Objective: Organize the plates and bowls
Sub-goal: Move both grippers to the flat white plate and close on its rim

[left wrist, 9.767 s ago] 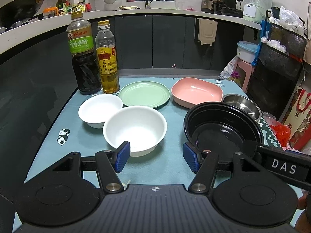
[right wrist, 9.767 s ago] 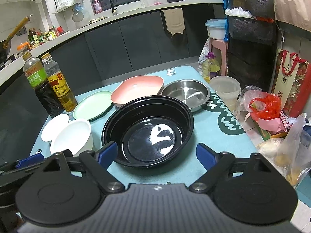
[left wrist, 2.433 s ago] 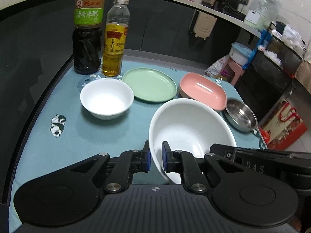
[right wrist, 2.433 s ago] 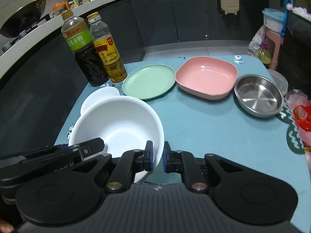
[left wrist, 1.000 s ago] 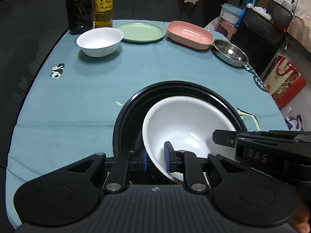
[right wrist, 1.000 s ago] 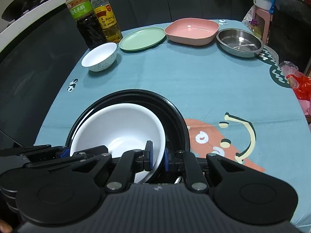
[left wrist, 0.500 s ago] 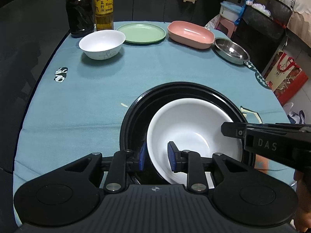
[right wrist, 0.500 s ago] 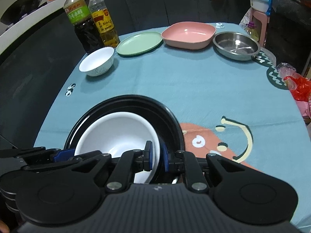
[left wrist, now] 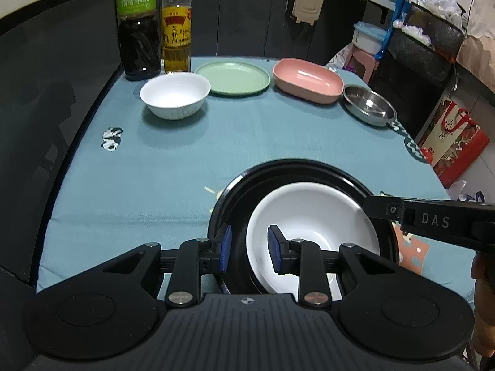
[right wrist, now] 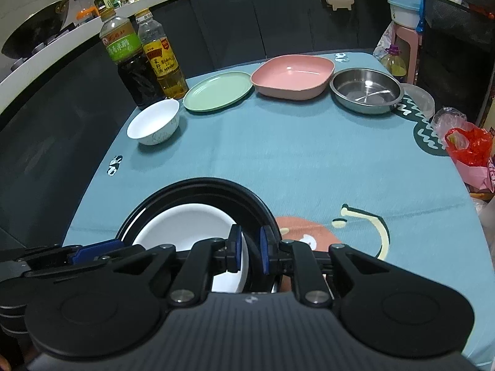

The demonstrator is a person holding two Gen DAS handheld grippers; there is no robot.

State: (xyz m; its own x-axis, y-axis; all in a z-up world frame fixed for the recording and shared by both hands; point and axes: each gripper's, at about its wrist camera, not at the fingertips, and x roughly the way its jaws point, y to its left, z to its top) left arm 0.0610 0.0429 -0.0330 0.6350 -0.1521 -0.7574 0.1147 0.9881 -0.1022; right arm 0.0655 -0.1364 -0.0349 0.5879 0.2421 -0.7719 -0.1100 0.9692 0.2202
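Note:
A large white bowl (left wrist: 312, 213) sits inside a wide black bowl (left wrist: 294, 164) on the blue tablecloth, close to me. My left gripper (left wrist: 249, 249) straddles the left rims of both bowls. Its jaws are opening and there is a gap on each side of the white rim. My right gripper (right wrist: 250, 249) straddles the right rim of the white bowl (right wrist: 185, 225) and the wall of the black bowl (right wrist: 216, 184). Its jaws are also opening, by a narrow gap. A small white bowl (left wrist: 174, 94), green plate (left wrist: 232, 78), pink dish (left wrist: 307, 80) and steel bowl (left wrist: 368, 105) stand along the far edge.
Two bottles, one of dark vinegar (left wrist: 137, 27) and one of oil (left wrist: 176, 24), stand at the far left corner behind the small bowl. A red plastic bag (right wrist: 467, 142) lies off the table's right edge. A red gift bag (left wrist: 454, 136) stands on the floor to the right.
My left jaws have spread apart off the white bowl's rim, and the bowl has settled level inside the black bowl. The right jaws stand a touch wider.

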